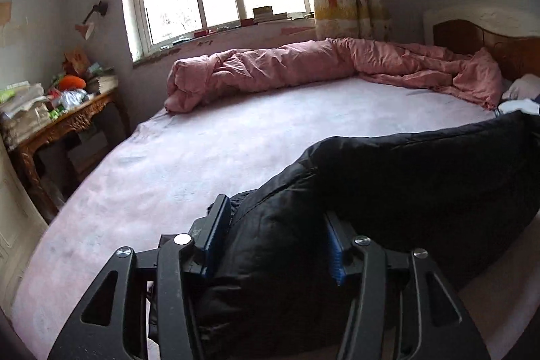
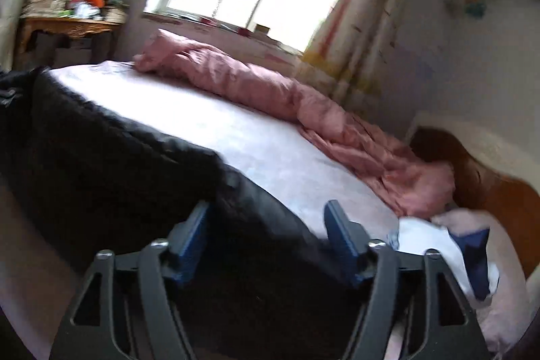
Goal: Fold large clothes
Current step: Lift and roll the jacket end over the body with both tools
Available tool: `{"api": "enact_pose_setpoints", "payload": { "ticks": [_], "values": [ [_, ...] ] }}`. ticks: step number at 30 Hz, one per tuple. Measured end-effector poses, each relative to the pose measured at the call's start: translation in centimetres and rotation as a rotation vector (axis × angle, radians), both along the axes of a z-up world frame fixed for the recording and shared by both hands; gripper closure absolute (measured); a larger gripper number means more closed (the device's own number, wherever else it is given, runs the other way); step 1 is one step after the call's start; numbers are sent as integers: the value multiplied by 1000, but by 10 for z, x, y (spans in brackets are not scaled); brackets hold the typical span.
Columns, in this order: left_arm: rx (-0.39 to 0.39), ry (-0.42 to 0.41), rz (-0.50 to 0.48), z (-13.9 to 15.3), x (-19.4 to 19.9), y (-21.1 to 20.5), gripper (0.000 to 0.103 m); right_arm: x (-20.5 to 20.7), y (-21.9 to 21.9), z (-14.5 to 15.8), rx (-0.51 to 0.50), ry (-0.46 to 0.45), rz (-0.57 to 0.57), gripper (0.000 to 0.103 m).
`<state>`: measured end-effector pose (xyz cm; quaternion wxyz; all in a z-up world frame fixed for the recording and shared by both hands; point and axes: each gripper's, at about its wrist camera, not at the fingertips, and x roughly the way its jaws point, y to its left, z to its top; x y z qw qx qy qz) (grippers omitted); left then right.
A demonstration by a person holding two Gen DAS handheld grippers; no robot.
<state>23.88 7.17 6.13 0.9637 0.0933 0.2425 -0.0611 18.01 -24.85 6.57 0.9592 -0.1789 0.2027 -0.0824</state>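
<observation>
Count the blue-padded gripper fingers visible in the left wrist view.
2. One finger stands left of the black jacket; the other is on its right, with the bulky fabric filling the gap between them.

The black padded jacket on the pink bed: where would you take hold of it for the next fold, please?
Probably at the two near ends of the black padded jacket, one gripper each, coming from the near bed edge. It lies bunched in a long roll along that edge of the pink bed sheet, with clear sheet beyond for spreading it.
</observation>
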Motion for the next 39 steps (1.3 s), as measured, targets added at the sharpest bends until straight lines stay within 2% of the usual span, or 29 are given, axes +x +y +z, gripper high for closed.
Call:
{"api": "enact_pose_setpoints", "payload": {
  "ticks": [6,9,11,12,16,17,18,19,21,27,29,30,31,33,36,39],
  "values": [
    [29,-5,29,-17,16,6,42,0,-40,-4,78,-15,-89,28],
    [38,-12,43,-20,18,7,37,-2,-61,-3,205,16,-52,26],
    [58,-32,48,-21,15,8,34,0,-72,-5,292,66,-38,19],
    [72,-41,52,-22,14,8,32,2,-74,-7,321,87,-33,16],
    [82,-52,60,-24,11,9,28,15,-77,-21,368,151,-42,18],
    [81,-52,64,-24,11,10,26,16,-77,-24,376,150,-49,39],
    [81,-54,80,-24,9,12,16,19,-76,-28,378,149,-64,66],
    [80,-58,97,-23,6,15,4,22,-75,-31,367,148,-84,73],
    [50,-56,114,-22,-1,24,1,27,-71,-35,327,125,-111,85],
    [-165,24,156,-17,3,70,1,41,-57,-37,266,90,-140,91],
    [-201,52,118,-19,11,82,26,46,-56,-35,264,77,-146,92],
    [-206,67,111,-21,15,86,53,50,-55,-35,266,70,-145,93],
    [-212,79,110,-23,20,90,76,52,-54,-34,265,63,-143,94],
    [-229,85,90,-26,29,93,91,60,-53,-34,256,56,-143,95],
    [-178,60,94,-30,42,82,95,79,-56,-40,261,71,-150,95],
    [-113,73,121,-40,54,66,96,100,-62,-52,299,118,-160,95]
  ]
}}
